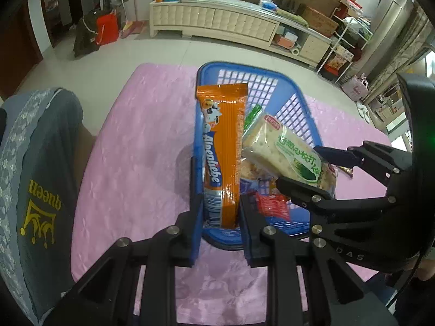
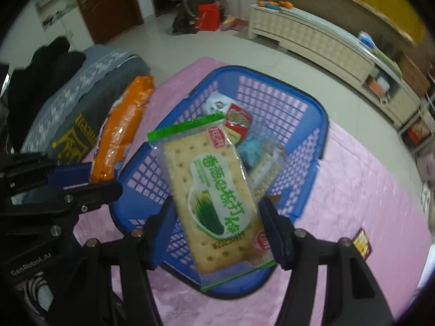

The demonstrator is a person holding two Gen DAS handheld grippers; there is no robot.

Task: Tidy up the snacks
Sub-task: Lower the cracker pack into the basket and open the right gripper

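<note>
A blue plastic basket [image 1: 299, 114] sits on the pink-covered table and shows in the right wrist view too [image 2: 320, 141]. My left gripper [image 1: 220, 214] is shut on an orange Alpenliebe candy pack [image 1: 223, 146], held upright over the basket's near left rim; the pack also shows in the right wrist view [image 2: 122, 133]. My right gripper [image 2: 217, 233] is shut on a clear green-printed cracker pack [image 2: 214, 190], held over the basket; the pack is in the left wrist view too [image 1: 288, 152]. Small snack packets [image 2: 239, 122] lie inside the basket.
A small yellow and dark packet [image 2: 363, 244] lies on the pink cloth [image 1: 141, 141] right of the basket. A grey cloth with a yellow crown print [image 1: 40, 190] is draped at the table's left. A cream TV cabinet [image 1: 217, 19] stands across the floor.
</note>
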